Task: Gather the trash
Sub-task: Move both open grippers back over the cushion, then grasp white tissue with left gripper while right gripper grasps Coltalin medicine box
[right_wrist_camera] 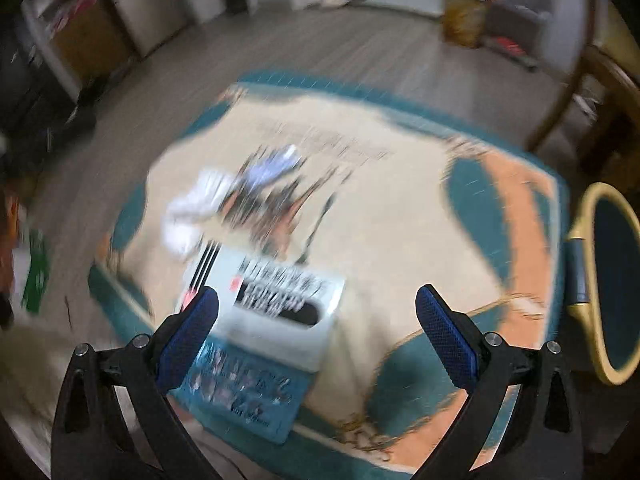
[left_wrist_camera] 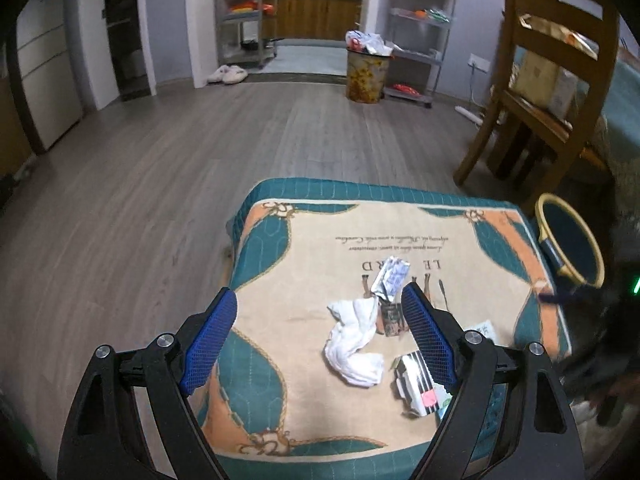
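Both grippers stand over a cloth-covered table (left_wrist_camera: 312,420) with the trash lying loose on it. The left gripper (left_wrist_camera: 320,316) has its jaws wide apart and nothing between the pads; it is angled down toward the litter, which I judge to be an approach and not a grip. The right gripper (right_wrist_camera: 316,316) is likewise spread wide and empty; its view is smeared, so fine detail there cannot be read. The trash sits toward the near right part of the cloth: a crumpled white tissue (left_wrist_camera: 354,344), a foil wrapper (left_wrist_camera: 390,280) just beyond it and touching or nearly so, a small dark packet (left_wrist_camera: 390,320) beside the tissue, and a striped carton (left_wrist_camera: 416,384) nearest the camera, partly behind the left gripper's right finger. In the right view the carton (right_wrist_camera: 276,300) lies just ahead of the left finger, atop or against a blue flat pack (right_wrist_camera: 244,396); which, I cannot tell. A yellow-rimmed bin (left_wrist_camera: 570,240) stands off the table's right edge, close by, probably the receptacle. The pieces are clustered, so a single pinch may catch two. The left half of the cloth is bare and gives room to swing. The right edge is tight: the bin and a wooden chair (left_wrist_camera: 552,92) crowd it.
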### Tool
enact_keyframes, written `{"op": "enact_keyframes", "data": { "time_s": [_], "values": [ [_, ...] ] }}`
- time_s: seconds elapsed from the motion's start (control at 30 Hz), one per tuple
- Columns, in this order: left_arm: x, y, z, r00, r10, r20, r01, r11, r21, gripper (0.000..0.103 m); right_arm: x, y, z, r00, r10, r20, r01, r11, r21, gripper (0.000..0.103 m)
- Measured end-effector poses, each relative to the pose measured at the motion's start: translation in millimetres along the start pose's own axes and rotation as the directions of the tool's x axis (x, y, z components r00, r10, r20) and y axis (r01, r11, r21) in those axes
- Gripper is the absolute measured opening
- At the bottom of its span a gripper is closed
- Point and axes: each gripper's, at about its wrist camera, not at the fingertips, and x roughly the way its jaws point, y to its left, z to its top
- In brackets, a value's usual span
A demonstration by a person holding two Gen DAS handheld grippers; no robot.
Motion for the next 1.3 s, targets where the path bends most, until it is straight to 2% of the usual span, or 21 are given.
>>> {"op": "enact_keyframes", "data": {
  "time_s": [0.07, 0.2, 0.23, 0.4, 0.53, 0.7, 0.83, 0.9, 1.03, 1.17, 1.3],
  "values": [
    [1, 3, 1, 1.000, -0.008, 0.000, 0.008, 1.000, -0.019, 0.085, 12, 16, -4, 1.000, -0.007, -0.028, 0.004, 0.997, -0.083, 0.097],
    [4, 8, 3, 1.000, -0.019, -0.003, 0.019, 0.999, -0.044, 0.085, 29, 35, -12, 0.996, 0.008, -0.088, -0.023, 0.984, -0.178, 0.097],
    [5, 9, 4, 1.000, -0.020, -0.003, 0.020, 0.999, -0.049, 0.085, 35, 40, -14, 0.995, -0.012, -0.102, -0.010, 0.976, -0.215, 0.097],
    [10, 17, 8, 0.999, -0.032, -0.005, 0.031, 0.995, -0.095, 0.085, 54, 58, -18, 0.990, -0.094, -0.103, 0.054, 0.939, -0.338, 0.097],
    [15, 22, 10, 0.999, -0.036, -0.008, 0.034, 0.991, -0.128, 0.085, 62, 61, -11, 0.991, -0.105, -0.083, 0.067, 0.926, -0.371, 0.097],
    [23, 27, 10, 0.999, -0.019, -0.026, 0.015, 0.991, -0.134, 0.085, 71, 52, 9, 0.994, -0.080, -0.076, 0.052, 0.946, -0.320, 0.097],
    [34, 32, 8, 0.998, 0.001, -0.055, -0.009, 0.989, -0.147, 0.085, 81, 47, 20, 0.992, -0.092, -0.082, 0.062, 0.947, -0.314, 0.097],
    [40, 31, 7, 0.997, 0.011, -0.073, -0.020, 0.991, -0.131, 0.085, 87, 40, 23, 0.990, -0.081, -0.112, 0.048, 0.962, -0.270, 0.086],
    [57, 21, 1, 0.991, 0.013, -0.131, -0.023, 0.997, -0.079, 0.084, 84, 31, 32, 0.993, -0.048, -0.111, 0.025, 0.978, -0.205, 0.079],
    [81, -1, -8, 0.977, -0.003, -0.214, 0.006, 1.000, 0.011, 0.074, 76, 19, 36, 0.994, -0.041, -0.105, 0.026, 0.990, -0.141, 0.077],
    [106, -22, -23, 0.949, -0.021, -0.316, 0.044, 0.997, 0.066, 0.064, 68, 5, 39, 0.996, -0.039, -0.086, 0.031, 0.994, -0.101, 0.077]
  ]
}}
